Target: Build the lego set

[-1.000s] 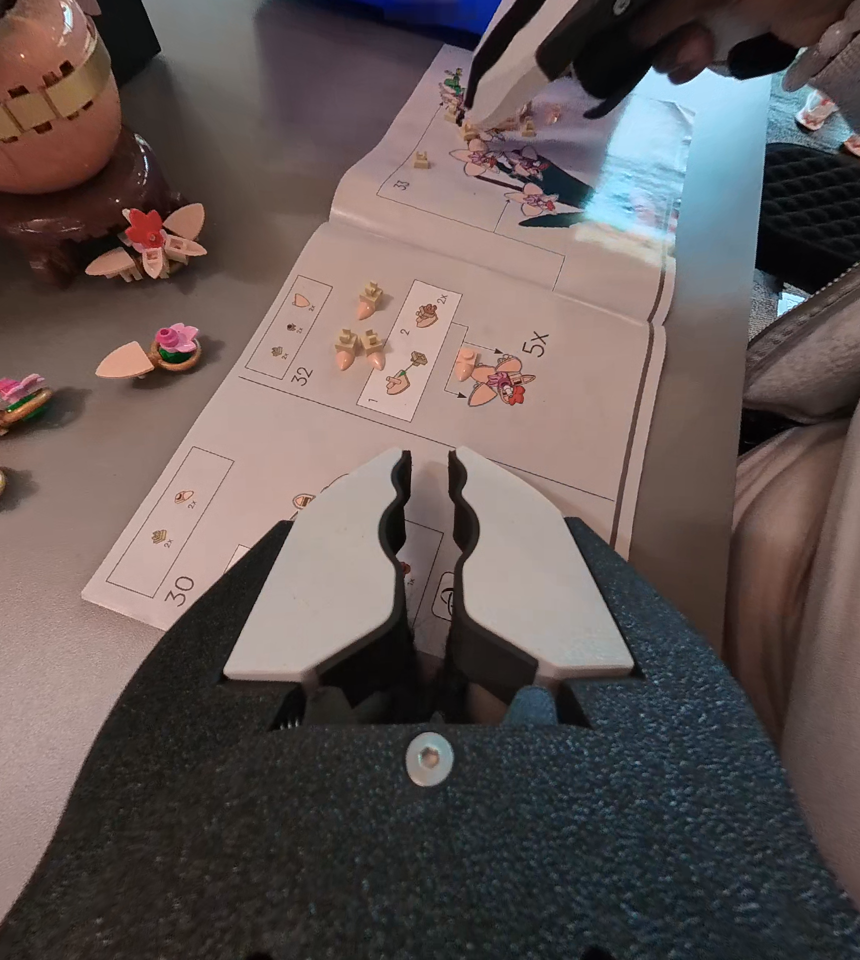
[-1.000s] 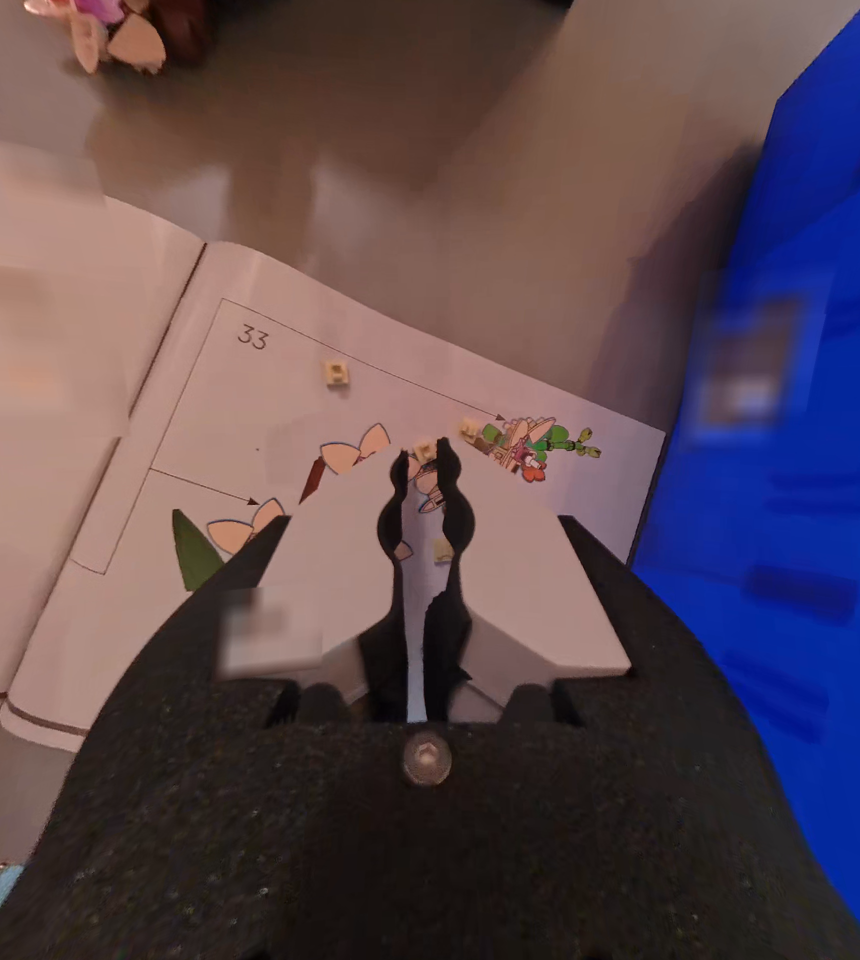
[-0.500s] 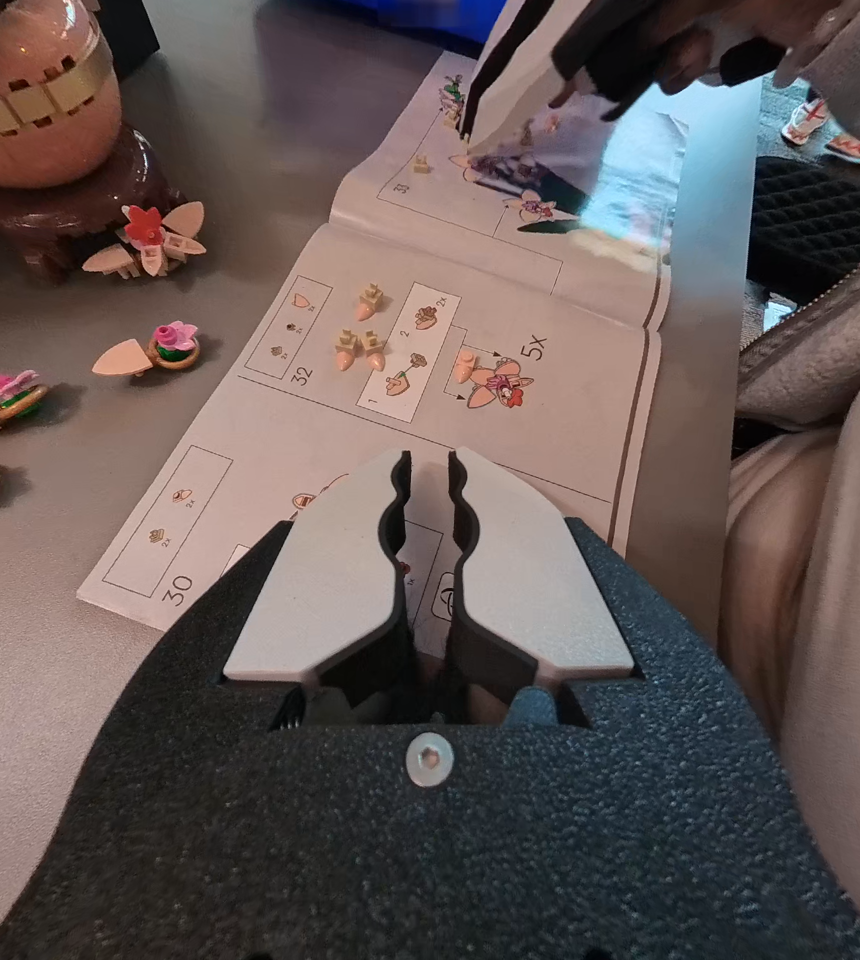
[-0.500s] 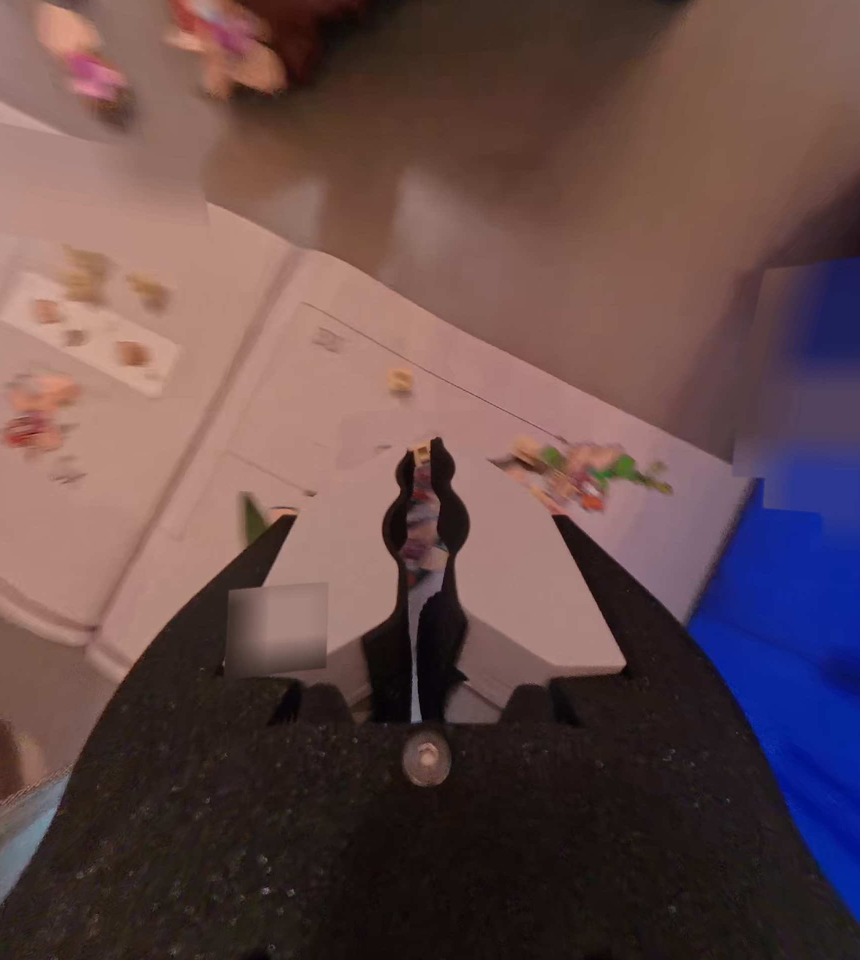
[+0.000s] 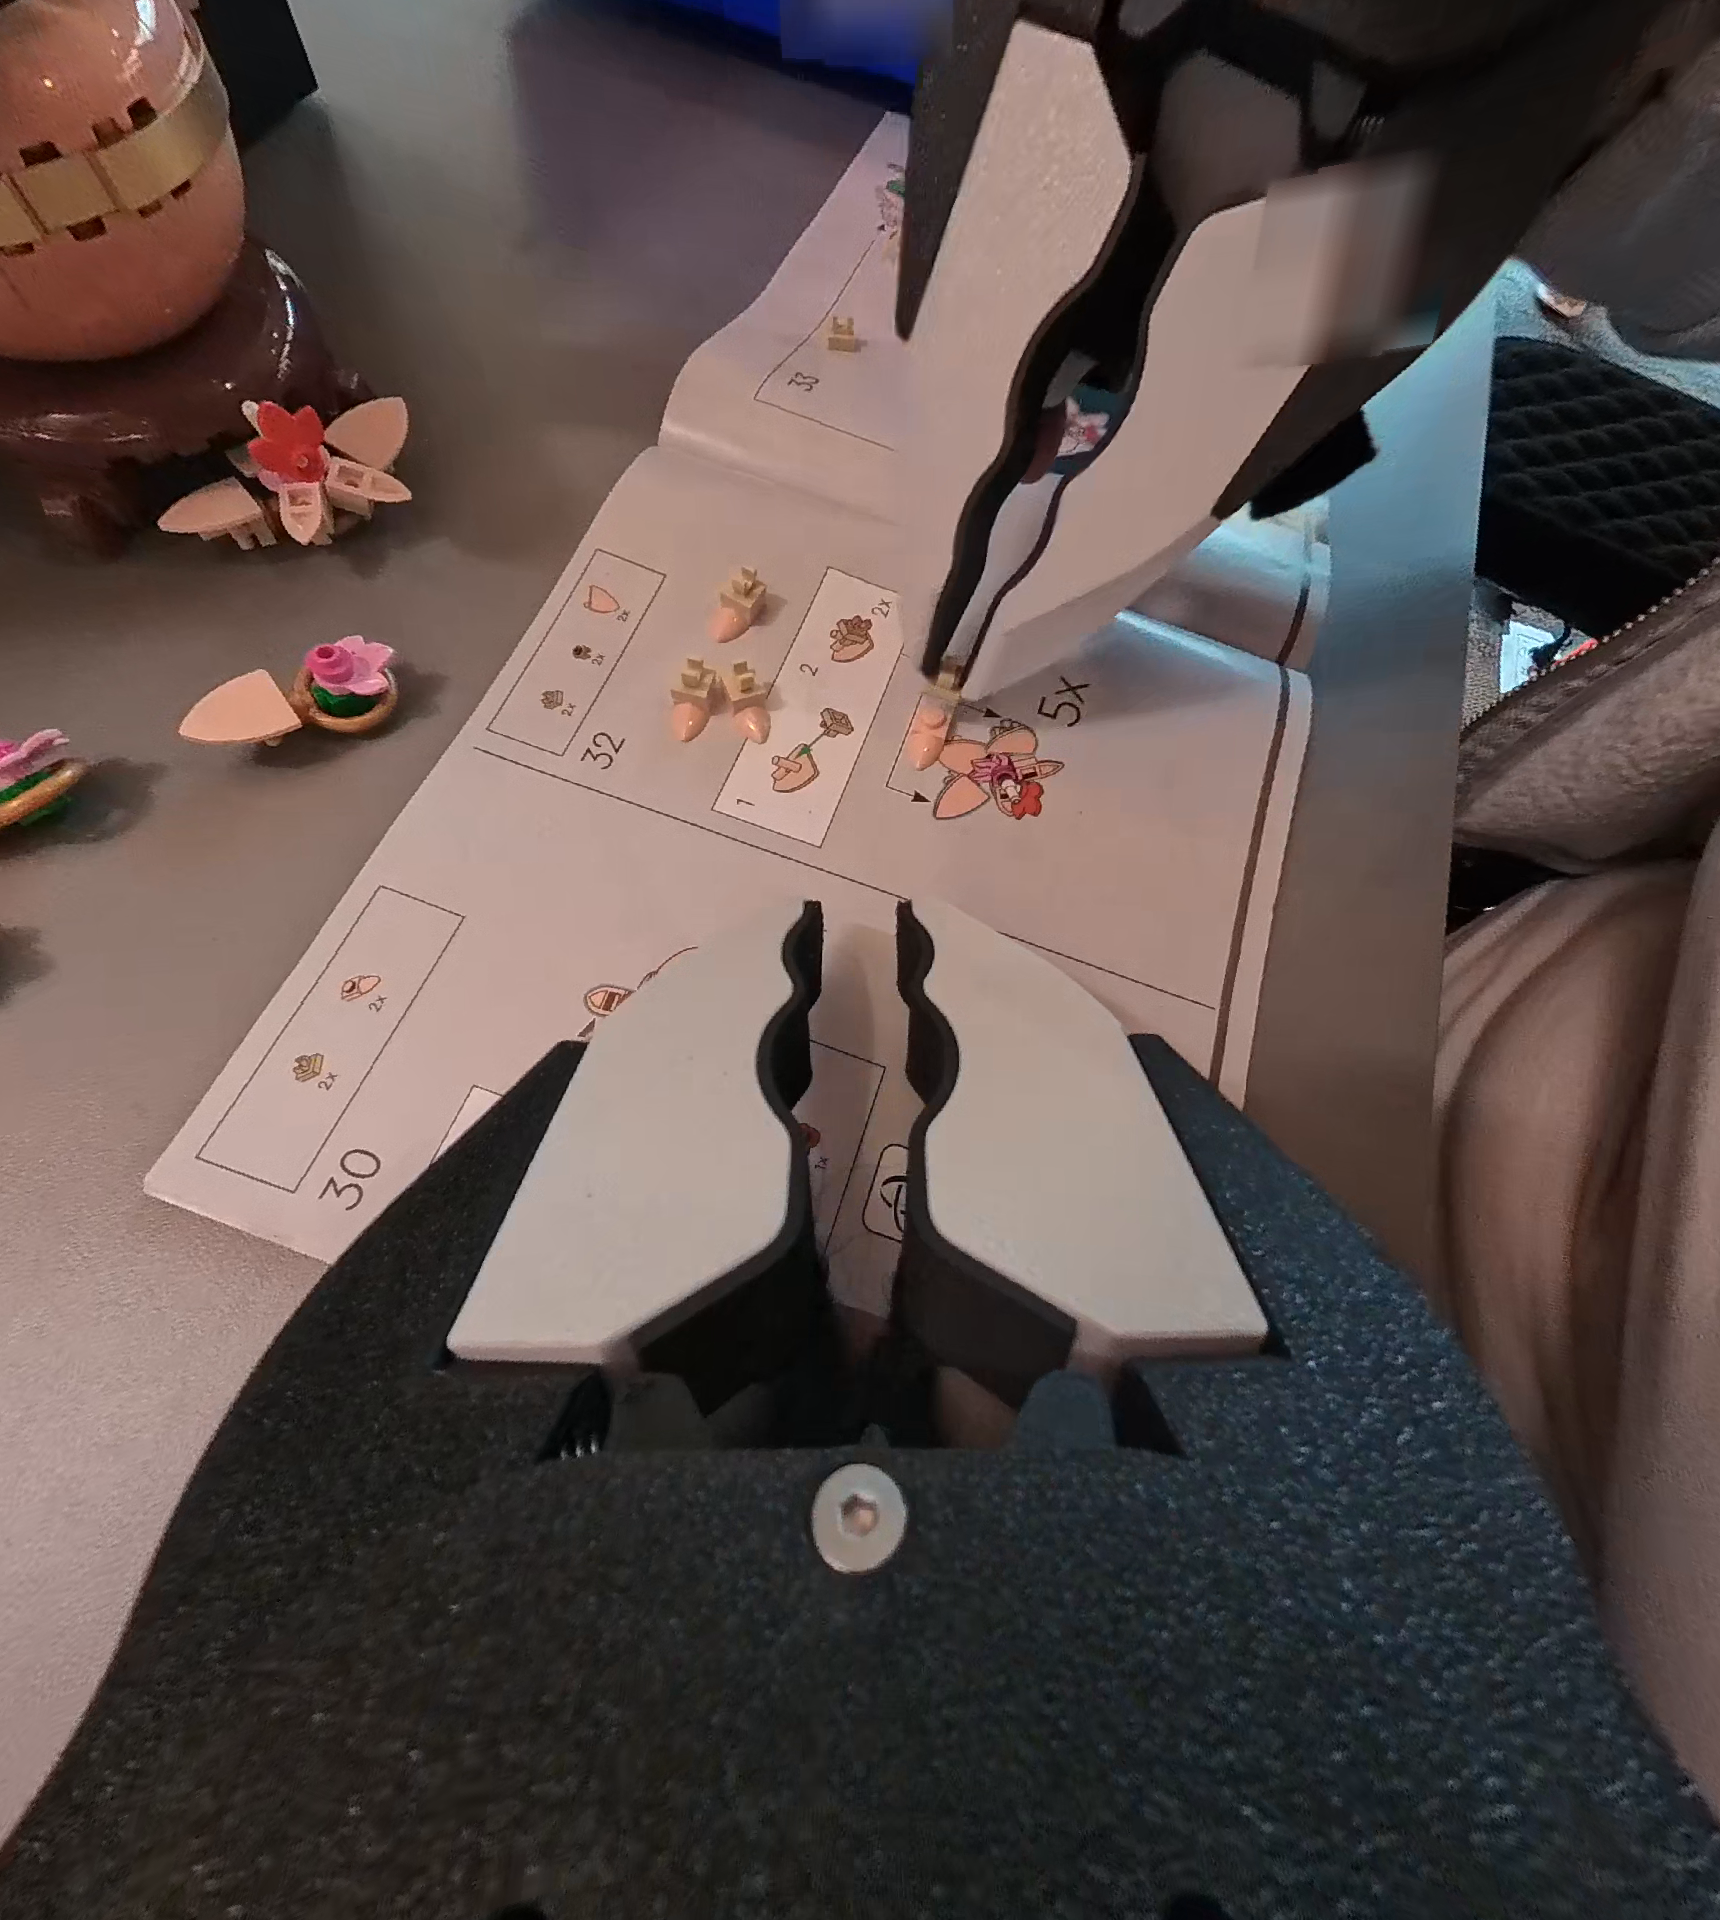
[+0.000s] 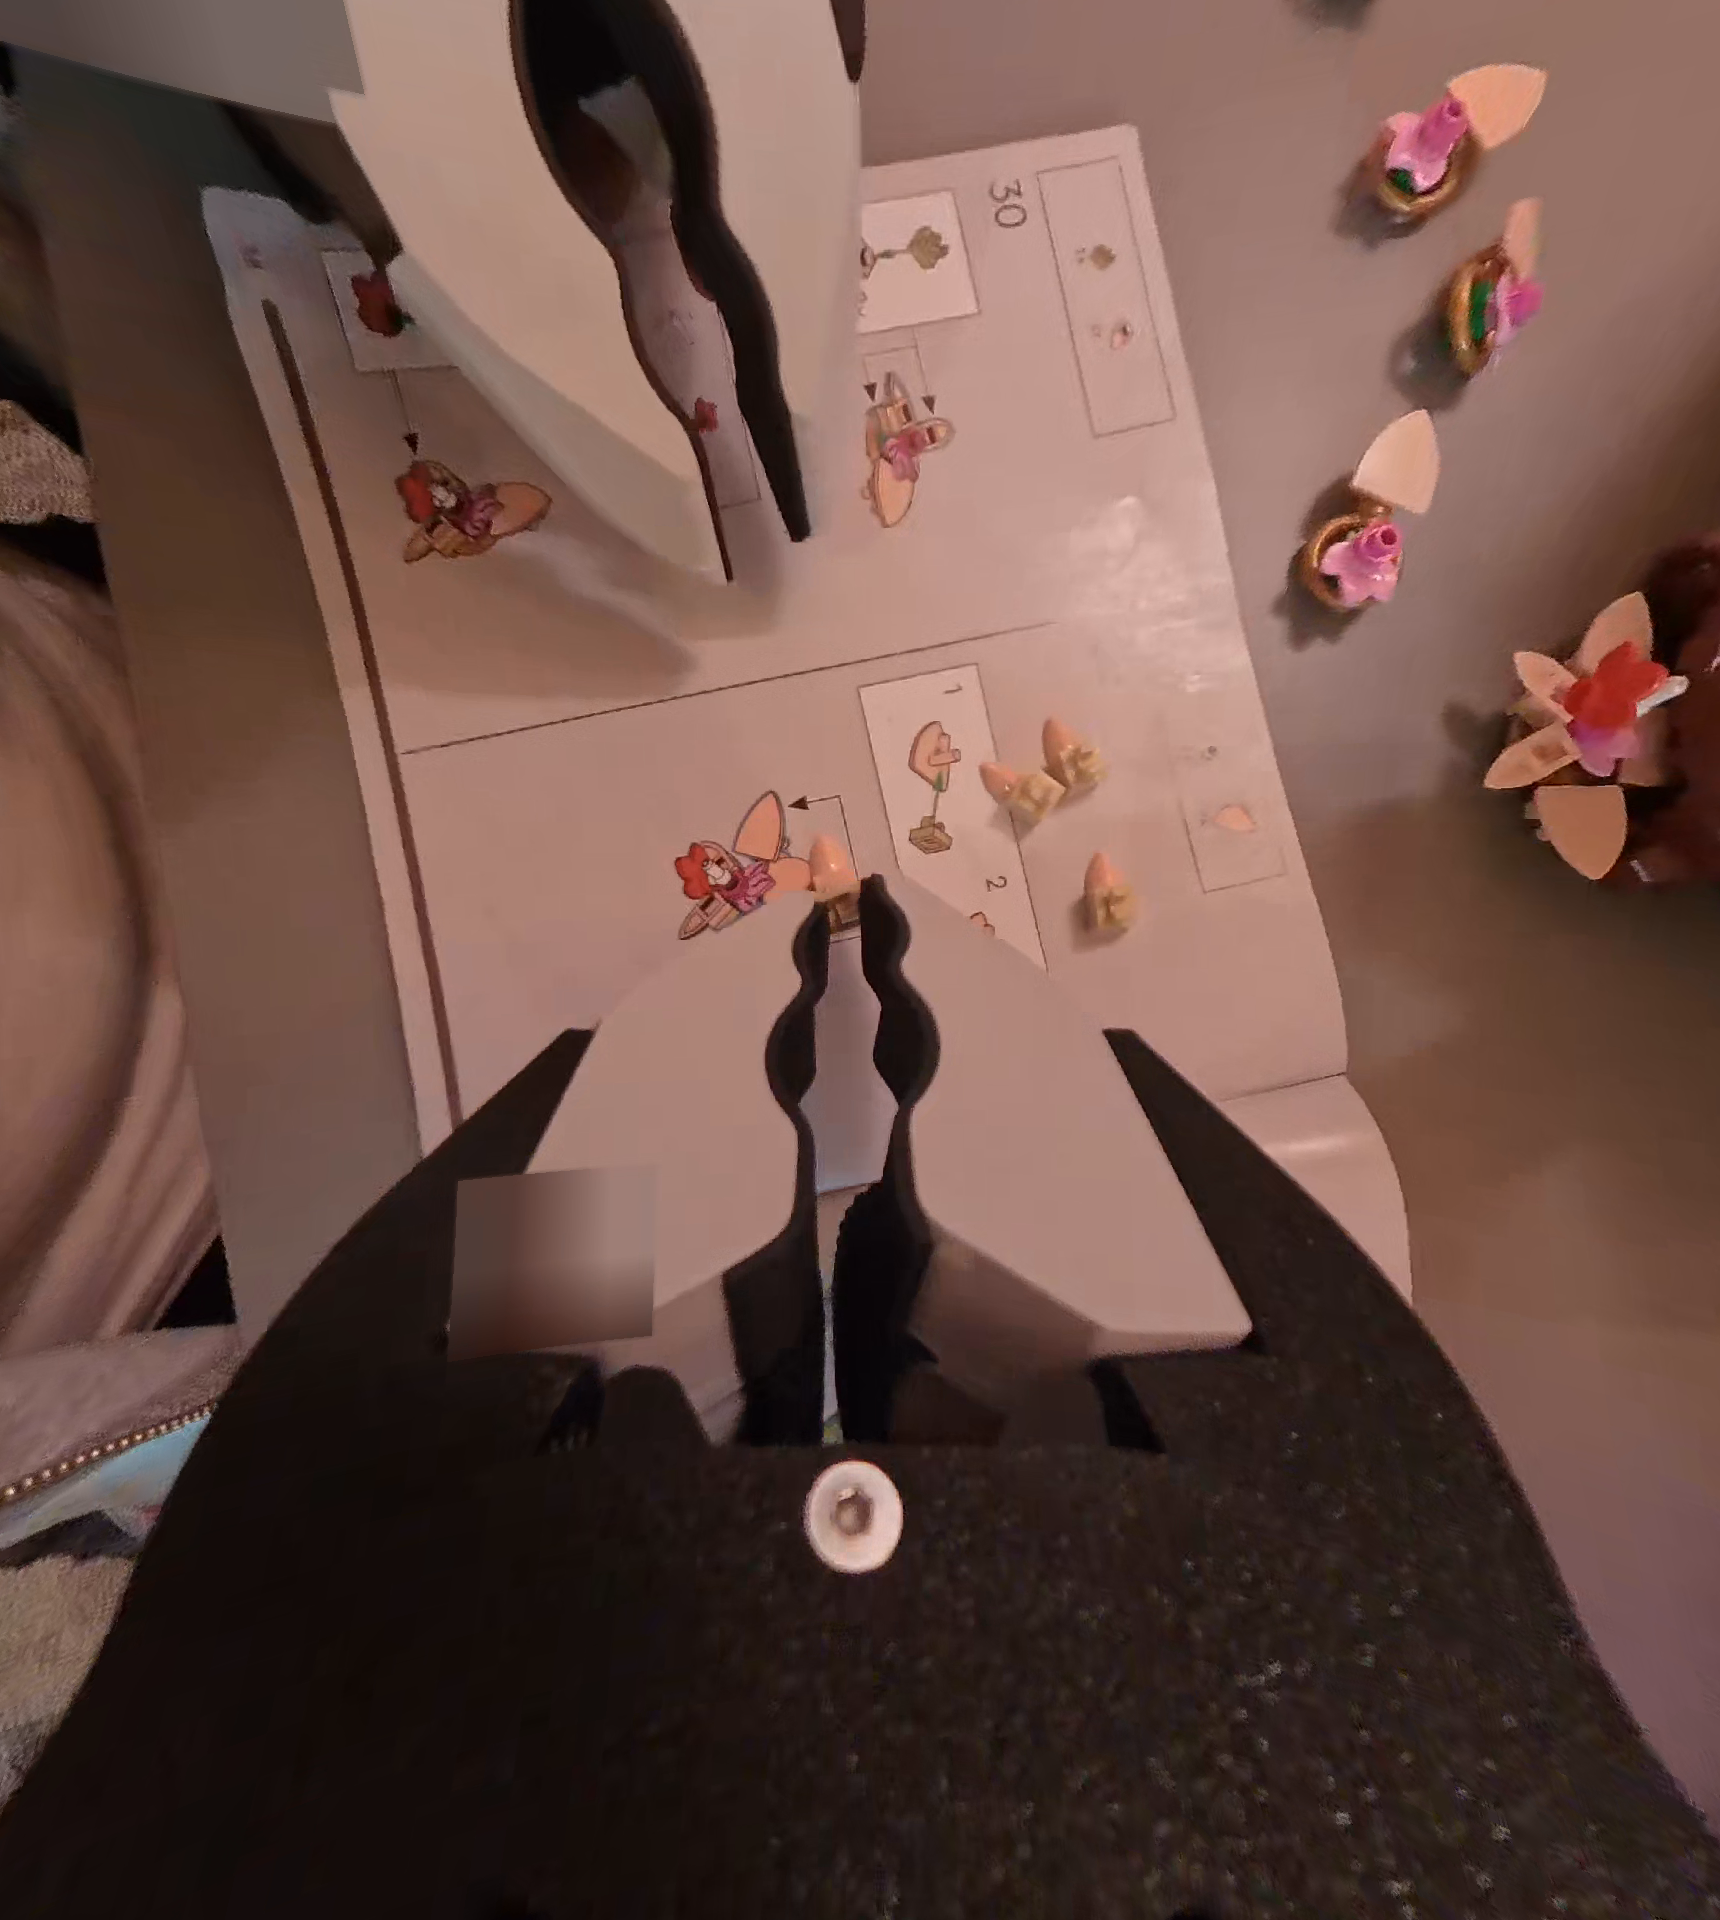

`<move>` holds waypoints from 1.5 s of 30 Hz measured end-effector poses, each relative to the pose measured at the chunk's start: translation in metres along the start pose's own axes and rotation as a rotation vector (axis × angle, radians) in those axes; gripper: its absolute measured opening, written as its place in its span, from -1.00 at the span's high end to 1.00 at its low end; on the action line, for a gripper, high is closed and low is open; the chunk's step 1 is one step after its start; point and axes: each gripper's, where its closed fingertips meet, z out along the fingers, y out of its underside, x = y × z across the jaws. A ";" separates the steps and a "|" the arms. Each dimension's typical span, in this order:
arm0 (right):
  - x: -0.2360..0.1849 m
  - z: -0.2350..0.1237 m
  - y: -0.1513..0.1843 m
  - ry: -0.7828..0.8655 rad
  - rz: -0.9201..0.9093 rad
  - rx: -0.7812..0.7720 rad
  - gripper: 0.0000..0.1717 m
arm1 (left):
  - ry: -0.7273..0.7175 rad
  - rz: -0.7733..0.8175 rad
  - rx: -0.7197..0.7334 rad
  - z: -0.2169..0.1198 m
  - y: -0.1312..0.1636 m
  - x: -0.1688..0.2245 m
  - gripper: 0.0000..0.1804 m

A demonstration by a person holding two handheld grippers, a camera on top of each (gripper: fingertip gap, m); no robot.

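— Since a second ago, the right gripper (image 5: 944, 665) has been carried from the far page of the instruction booklet (image 5: 627, 935) to the near page; the left gripper (image 5: 856, 914) has hardly been shifted.

— What is spread around them?

— A grey table (image 5: 523, 260) is seen, with the open booklet laid on it. At the far left a brick-built pink pot (image 5: 56, 208) on a brown base is stood, and a flower with a red centre (image 5: 290, 468) is leaned against that base. A person's pale clothing (image 5: 1614, 1143) is seen along the right edge.

— And the left gripper?

— It is held above the booklet's lower page, jaws parted by a narrow slot. Nothing is gripped; only printed paper is seen through the slot.

— The right one?

— Its jaws are all but closed, and a tiny tan clip piece (image 5: 947, 681) is pinched at the very tips. That piece is held at the blunt end of a peach petal piece (image 5: 927, 732) lying on the page, beside a printed flower diagram. Whether the two are touching cannot be told.

— What lies close by?

— Three petals with tan clips (image 5: 721, 675) are laid just left of it, apart from the tips. On the bare table three pink flowers in gold rings (image 5: 336, 681) are set. One loose tan piece (image 5: 843, 335) is left on the far page.
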 end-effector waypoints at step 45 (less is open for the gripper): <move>-0.004 0.011 0.002 -0.229 0.307 0.155 0.93 | 0.031 -0.025 -0.002 0.000 0.000 0.001 0.85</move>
